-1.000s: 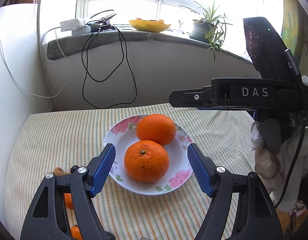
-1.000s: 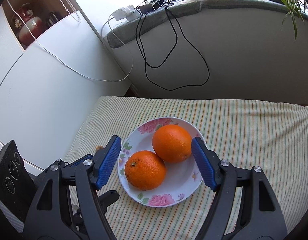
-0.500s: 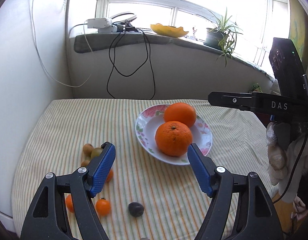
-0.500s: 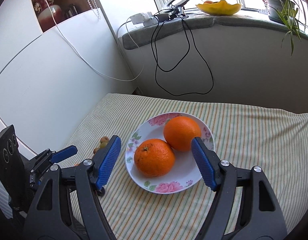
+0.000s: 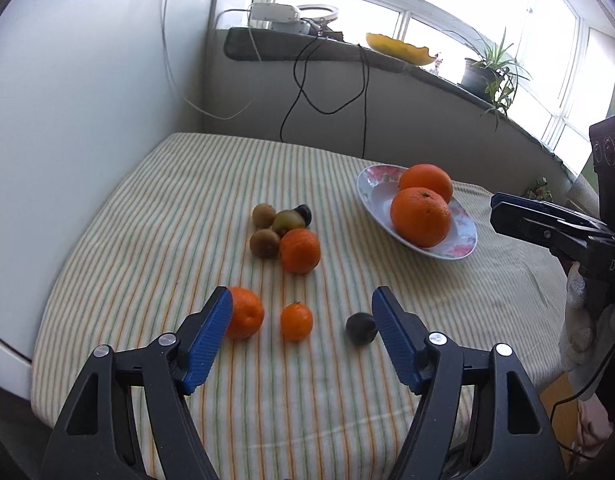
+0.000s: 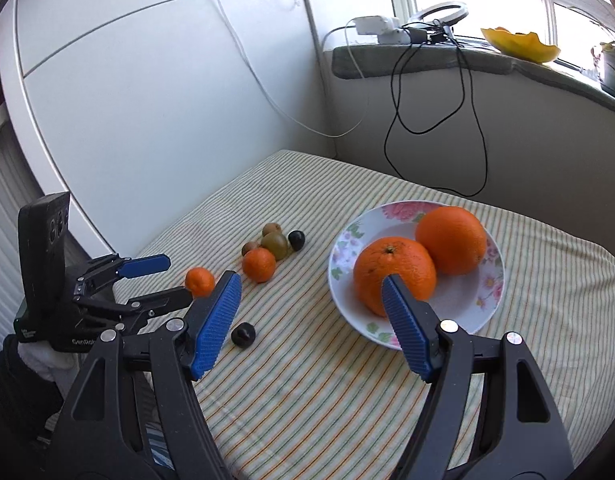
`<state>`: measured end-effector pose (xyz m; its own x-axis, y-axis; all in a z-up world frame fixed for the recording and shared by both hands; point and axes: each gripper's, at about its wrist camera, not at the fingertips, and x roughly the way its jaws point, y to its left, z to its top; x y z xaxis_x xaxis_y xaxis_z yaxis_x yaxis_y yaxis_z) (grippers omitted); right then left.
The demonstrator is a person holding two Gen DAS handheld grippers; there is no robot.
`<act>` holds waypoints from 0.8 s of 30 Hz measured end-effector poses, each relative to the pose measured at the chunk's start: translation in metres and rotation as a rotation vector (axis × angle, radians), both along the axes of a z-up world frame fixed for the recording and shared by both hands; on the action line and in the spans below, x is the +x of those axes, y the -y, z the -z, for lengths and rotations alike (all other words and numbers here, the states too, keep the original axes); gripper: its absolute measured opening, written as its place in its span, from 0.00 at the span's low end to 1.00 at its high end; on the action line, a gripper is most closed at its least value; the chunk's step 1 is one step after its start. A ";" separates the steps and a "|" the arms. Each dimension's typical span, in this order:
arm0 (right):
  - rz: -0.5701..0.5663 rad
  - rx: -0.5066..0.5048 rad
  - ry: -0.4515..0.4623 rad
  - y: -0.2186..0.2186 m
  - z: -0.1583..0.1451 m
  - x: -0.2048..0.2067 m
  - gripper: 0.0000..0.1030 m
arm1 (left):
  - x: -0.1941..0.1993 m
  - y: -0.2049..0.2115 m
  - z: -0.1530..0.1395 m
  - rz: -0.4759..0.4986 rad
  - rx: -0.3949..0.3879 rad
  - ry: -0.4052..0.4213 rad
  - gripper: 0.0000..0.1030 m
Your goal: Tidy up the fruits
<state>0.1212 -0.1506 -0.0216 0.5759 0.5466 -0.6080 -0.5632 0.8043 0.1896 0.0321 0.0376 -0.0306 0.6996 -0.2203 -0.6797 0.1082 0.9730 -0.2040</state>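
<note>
A floral plate (image 5: 459,246) (image 6: 339,256) holds two big oranges (image 5: 420,217) (image 6: 393,272). Loose fruit lies on the striped cloth: three mandarins (image 5: 295,321), one (image 5: 243,312) beside my left finger, one (image 5: 300,251) by three kiwis (image 5: 264,243) and a dark plum (image 5: 304,212). Another dark plum (image 5: 360,328) (image 6: 243,335) lies near the front. My left gripper (image 5: 301,330) is open and empty above the small mandarin; in the right wrist view it shows at the left (image 6: 155,282). My right gripper (image 6: 311,320) is open and empty, beside the plate.
The striped cloth (image 5: 187,208) covers a table against a white wall and a windowsill. Black cables (image 6: 435,120) hang from the sill. A yellow dish (image 5: 399,48) and a potted plant (image 5: 487,72) stand on the sill.
My left gripper has swung left and back from the plate, bringing the loose fruit into view. My right gripper has pulled back and up a little. Both stay open.
</note>
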 end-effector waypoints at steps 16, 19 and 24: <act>-0.159 -0.129 -0.069 -0.059 0.061 -0.023 0.59 | 0.004 -0.034 0.035 -0.084 -0.086 -0.062 0.58; -0.167 -0.142 -0.082 -0.065 0.068 -0.019 0.57 | 0.008 -0.037 0.036 -0.084 -0.090 -0.063 0.55; -0.185 -0.170 -0.101 -0.076 0.078 -0.017 0.50 | 0.013 -0.039 0.036 -0.080 -0.089 -0.062 0.54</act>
